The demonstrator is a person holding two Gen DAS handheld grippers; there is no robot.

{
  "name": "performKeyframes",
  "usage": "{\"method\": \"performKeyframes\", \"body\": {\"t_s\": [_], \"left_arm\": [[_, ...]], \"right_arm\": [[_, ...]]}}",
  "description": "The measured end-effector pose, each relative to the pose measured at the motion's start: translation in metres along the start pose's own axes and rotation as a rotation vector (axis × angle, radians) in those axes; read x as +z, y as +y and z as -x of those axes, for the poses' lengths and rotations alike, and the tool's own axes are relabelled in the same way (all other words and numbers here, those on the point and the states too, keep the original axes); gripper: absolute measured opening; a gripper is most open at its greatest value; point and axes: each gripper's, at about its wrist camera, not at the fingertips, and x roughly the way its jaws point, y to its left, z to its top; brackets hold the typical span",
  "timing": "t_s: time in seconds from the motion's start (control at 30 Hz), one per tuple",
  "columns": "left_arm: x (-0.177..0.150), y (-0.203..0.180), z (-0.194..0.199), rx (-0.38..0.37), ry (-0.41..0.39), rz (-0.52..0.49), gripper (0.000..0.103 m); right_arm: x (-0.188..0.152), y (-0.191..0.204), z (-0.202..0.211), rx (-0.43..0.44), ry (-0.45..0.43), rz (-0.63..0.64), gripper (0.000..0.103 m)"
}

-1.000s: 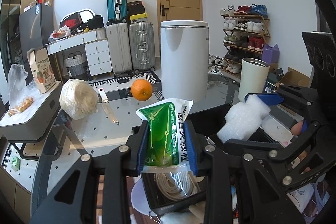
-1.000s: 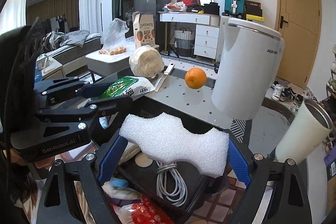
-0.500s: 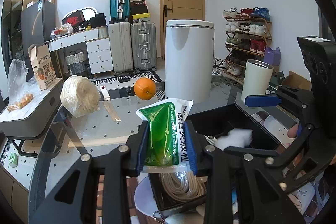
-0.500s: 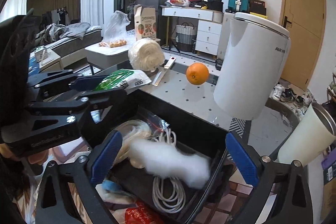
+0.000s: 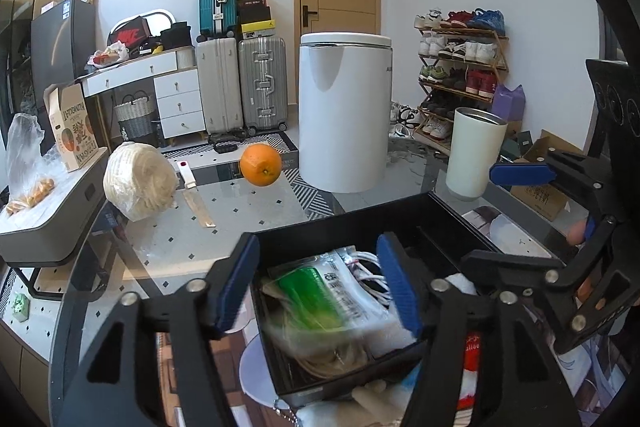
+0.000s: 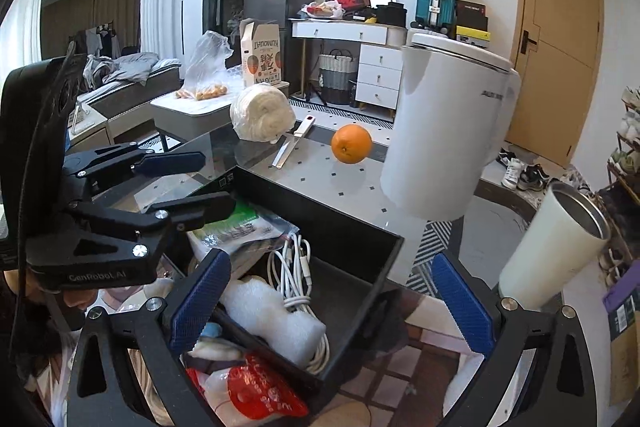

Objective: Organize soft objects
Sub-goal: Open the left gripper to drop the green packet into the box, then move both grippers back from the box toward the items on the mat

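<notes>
Now both grippers are hanging over the black box (image 6: 352, 227) with their blue pads spread wide and nothing between them. Below the left gripper (image 5: 320, 283), the green-and-white packet (image 5: 320, 287) is lying in the near-left part of the box, blurred in the left wrist view, sitting between the two pads in that picture but lower down and not touching them. From the right wrist view the same packet (image 6: 240, 227) is showing just past the left gripper's (image 6: 188, 183) dark fingers. The white foam piece (image 6: 272, 315) is resting inside the box on a coil of white cable (image 6: 296, 275), just beside the left pad of the right gripper (image 6: 328, 303), not gripped by it. A red-and-white bag (image 6: 248, 395) is lying outside the box at its near corner. Farther off on the glass table (image 5: 168, 247), an orange (image 5: 261, 164), a table knife (image 5: 196, 195) and a wrapped pale bundle (image 5: 138, 179) are sitting well apart from the box, with a white bin (image 5: 344, 111) and a white tumbler (image 5: 472, 155) standing behind
</notes>
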Motion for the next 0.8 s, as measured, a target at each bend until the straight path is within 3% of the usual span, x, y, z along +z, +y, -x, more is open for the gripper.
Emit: {"method": "performKeyframes", "body": {"t_s": [0.03, 0.07, 0.2, 0.4, 0.8], "left_arm": [[0.0, -0.001, 0.003, 0.002, -0.005, -0.003, 0.09], [0.0, -0.001, 0.007, 0.01, -0.016, -0.001, 0.095], [0.0, 0.001, 0.024, 0.009, -0.048, 0.02, 0.103], [-0.011, 0.004, 0.045, 0.063, -0.038, 0.033, 0.103], [-0.05, 0.004, 0.093, 0.109, 0.017, 0.074, 0.103]], "right_arm": [[-0.001, 0.0, 0.004, -0.006, -0.003, -0.004, 0.102], [-0.002, -0.001, 0.008, -0.009, -0.008, -0.008, 0.102], [-0.01, -0.003, 0.025, -0.014, -0.016, -0.058, 0.102], [-0.024, -0.005, 0.042, -0.001, 0.006, -0.143, 0.102], [-0.055, 0.016, 0.057, 0.003, 0.079, -0.171, 0.102]]}}
